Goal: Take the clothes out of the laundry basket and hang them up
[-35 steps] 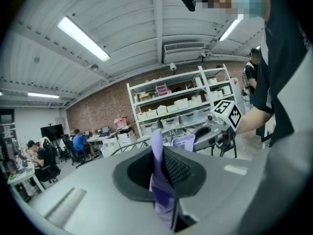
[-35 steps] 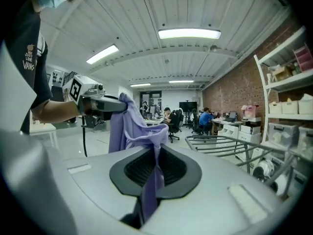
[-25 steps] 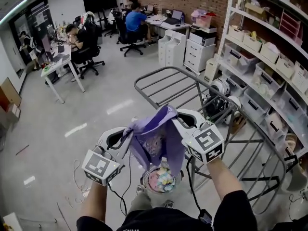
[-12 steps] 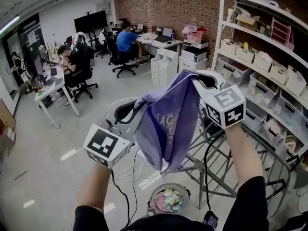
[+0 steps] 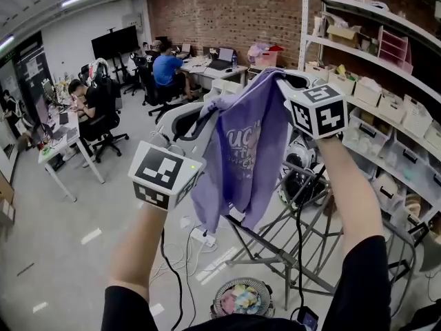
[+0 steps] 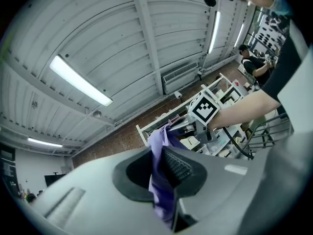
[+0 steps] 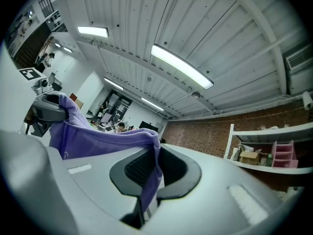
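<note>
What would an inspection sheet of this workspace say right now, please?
Surface: glossy grey floor.
Job's things: purple shirt held up, spread between both grippers; laundry basket below, colourful clothes inside; drying rack behind the shirt.
Clutter: nothing seen.
Grippers: left gripper shut on the shirt; right gripper shut on the shirt.
Cables: black cable hangs from the left gripper; white cables lie on the floor.
Surroundings: shelves with bins at right; seated people at left; brick wall behind.

A brick wall (image 5: pixel 234 9) backs office desks (image 5: pixel 58 136) on a glossy grey floor (image 5: pixel 55 254), white shelves (image 5: pixel 304 26) at right.
</note>
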A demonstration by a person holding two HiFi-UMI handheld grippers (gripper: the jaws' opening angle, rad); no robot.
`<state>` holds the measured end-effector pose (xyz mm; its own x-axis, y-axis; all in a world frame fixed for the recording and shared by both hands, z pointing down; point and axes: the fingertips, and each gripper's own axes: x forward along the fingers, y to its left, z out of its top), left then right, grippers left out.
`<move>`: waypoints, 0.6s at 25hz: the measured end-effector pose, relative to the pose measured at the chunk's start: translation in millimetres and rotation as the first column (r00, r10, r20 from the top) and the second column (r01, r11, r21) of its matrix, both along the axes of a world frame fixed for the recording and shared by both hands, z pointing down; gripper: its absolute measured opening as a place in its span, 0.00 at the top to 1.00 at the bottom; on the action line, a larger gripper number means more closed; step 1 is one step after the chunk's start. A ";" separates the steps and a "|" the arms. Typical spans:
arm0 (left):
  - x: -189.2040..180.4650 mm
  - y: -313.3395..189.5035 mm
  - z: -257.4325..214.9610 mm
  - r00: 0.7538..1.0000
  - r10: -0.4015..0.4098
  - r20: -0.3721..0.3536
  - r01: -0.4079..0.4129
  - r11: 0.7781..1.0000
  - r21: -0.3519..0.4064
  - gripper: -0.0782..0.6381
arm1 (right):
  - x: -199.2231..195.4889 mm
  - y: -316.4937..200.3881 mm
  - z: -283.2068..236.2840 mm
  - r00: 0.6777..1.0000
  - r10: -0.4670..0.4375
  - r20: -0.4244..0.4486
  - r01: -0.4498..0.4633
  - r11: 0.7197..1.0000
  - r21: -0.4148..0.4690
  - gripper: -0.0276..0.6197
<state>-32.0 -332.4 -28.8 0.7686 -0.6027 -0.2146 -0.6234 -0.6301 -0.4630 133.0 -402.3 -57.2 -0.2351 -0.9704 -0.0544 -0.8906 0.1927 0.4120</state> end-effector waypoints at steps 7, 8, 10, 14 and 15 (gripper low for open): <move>52.2 -33.0 20.4 0.996 -0.080 -0.042 0.078 0.996 -0.043 0.84 | 44.3 -44.9 13.4 1.000 -0.019 0.021 0.020 1.000 -0.010 0.92; 59.2 -36.9 27.4 0.995 -0.088 -0.039 0.086 0.995 -0.050 0.84 | 50.9 -49.8 21.8 0.999 -0.021 0.027 0.022 1.000 -0.020 0.92; 71.3 -46.0 43.6 0.994 -0.104 -0.032 0.102 0.992 -0.072 0.84 | 63.7 -58.9 41.6 0.999 -0.020 0.036 0.022 0.999 -0.045 0.92; 98.5 -58.4 80.8 0.994 -0.113 -0.001 0.111 0.985 -0.130 0.84 | 94.2 -71.5 88.0 0.998 -0.013 0.056 0.019 0.994 -0.107 0.92; 105.9 -60.3 89.6 0.994 -0.109 0.008 0.109 0.984 -0.144 0.84 | 102.3 -73.4 98.6 0.998 -0.010 0.059 0.017 0.993 -0.119 0.92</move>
<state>73.9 -392.8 60.8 0.6965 -0.7075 -0.1198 -0.6921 -0.6182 -0.3726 235.4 -475.7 41.4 -0.2477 -0.9676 0.0482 -0.9093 0.2494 0.3331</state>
